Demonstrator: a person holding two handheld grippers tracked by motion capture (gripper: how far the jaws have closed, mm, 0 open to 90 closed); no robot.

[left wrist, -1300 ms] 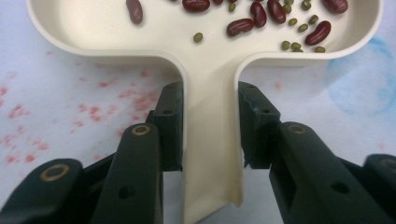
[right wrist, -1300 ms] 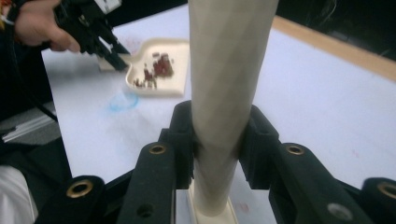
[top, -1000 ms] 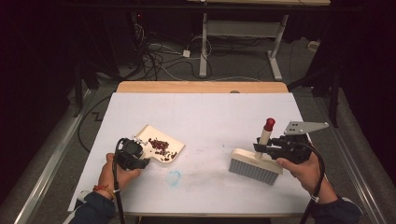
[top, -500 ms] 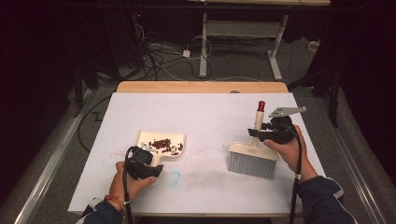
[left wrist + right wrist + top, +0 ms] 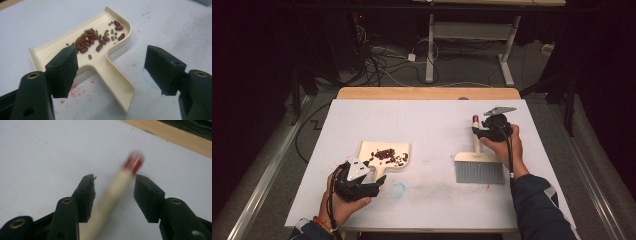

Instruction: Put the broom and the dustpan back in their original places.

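1. Left gripper (image 5: 381, 184): black body topped by a grey three-cornered plate, at lower left of the high view; brass-ringed screw holes sit behind its blocky black jaws.
2. Right gripper (image 5: 475, 131): black, grey plate above, thin black cable trailing.
3. Dark sleeves; a red-and-yellow band at the left wrist.

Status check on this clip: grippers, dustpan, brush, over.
Left gripper open, jaws astride the dustpan handle, not clamped. Right gripper open around the brush handle. Beans in the pan. Nothing in the way.

No text, label, brand, number or sign can be read anywhere.
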